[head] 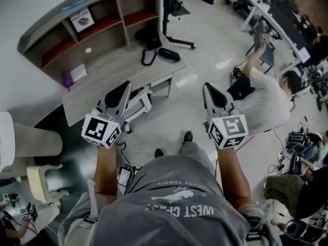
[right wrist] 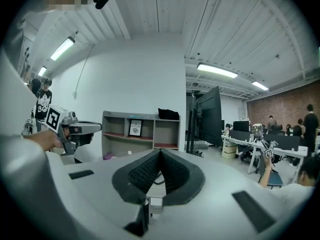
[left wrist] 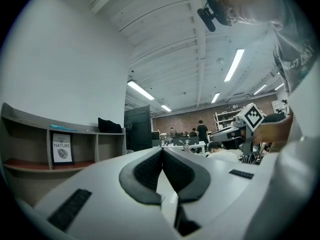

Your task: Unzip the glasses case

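Observation:
In the head view I hold both grippers out level in front of me, above the floor. My left gripper (head: 124, 86) and right gripper (head: 210, 88) are both shut with nothing between the pads. A black oblong case (head: 168, 54) lies at the far right end of a light wooden desk (head: 113, 76), beside a black bag (head: 149, 39); I cannot tell whether it is the glasses case. Both grippers are well short of it. In the left gripper view the left gripper (left wrist: 162, 151) has its pads meeting at the tip. The right gripper view shows the same of the right gripper (right wrist: 160, 153).
A curved shelf unit (head: 77, 29) stands behind the desk, a monitor stand (head: 169, 32) at its right end. A white office chair (head: 138, 104) sits at the desk's near side. A person in a grey shirt (head: 266, 104) works at the right, with more desks (head: 266, 9) beyond.

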Motion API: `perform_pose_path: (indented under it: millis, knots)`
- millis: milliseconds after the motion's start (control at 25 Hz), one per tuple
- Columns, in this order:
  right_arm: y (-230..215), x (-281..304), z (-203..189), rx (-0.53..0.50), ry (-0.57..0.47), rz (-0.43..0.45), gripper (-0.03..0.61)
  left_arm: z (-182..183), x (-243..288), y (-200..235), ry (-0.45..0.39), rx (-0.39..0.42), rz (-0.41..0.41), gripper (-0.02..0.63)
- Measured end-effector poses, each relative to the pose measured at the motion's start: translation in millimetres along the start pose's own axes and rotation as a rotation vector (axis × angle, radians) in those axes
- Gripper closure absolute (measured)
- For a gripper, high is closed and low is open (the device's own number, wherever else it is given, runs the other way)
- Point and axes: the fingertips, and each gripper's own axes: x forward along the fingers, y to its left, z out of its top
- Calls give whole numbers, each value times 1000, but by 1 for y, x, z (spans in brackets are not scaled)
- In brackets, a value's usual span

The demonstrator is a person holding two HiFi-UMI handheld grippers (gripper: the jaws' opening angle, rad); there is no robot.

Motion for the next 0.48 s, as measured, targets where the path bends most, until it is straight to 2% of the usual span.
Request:
perform_pose_path:
  millis: [480]
  knots:
    - [-4,54,2,-17,-11,83,568,-7,0,16,20,0,54,615]
